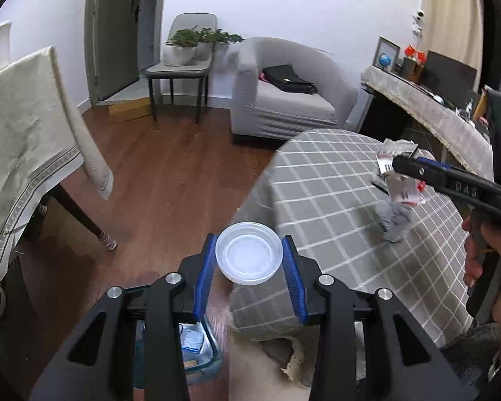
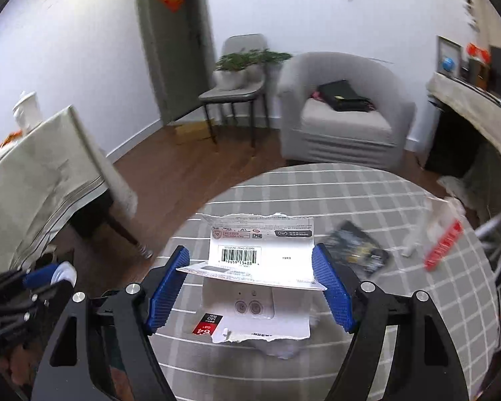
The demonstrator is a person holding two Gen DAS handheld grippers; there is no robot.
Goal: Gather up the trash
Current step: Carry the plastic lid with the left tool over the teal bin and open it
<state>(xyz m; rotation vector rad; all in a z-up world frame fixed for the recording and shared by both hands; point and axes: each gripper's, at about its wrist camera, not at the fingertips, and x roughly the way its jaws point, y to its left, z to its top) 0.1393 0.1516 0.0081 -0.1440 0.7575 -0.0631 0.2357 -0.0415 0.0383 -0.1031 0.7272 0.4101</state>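
My left gripper (image 1: 248,257) is shut on a small clear plastic cup (image 1: 248,256), held over the edge of the round table with the grey checked cloth (image 1: 334,180). My right gripper (image 2: 250,267) is shut on a torn white card package with a barcode (image 2: 250,260), lifted above the table (image 2: 317,187). The right gripper also shows in the left wrist view (image 1: 400,167), holding the card package (image 1: 397,180). A dark wrapper (image 2: 357,247) and a clear wrapper with red print (image 2: 441,234) lie on the table to the right.
A blue-rimmed bin (image 1: 197,351) stands on the floor below my left gripper. A table with a beige cloth (image 1: 26,140) is on the left. A grey armchair (image 1: 284,90) and a chair with plants (image 1: 183,53) stand at the back. A cluttered shelf (image 1: 434,107) is at right.
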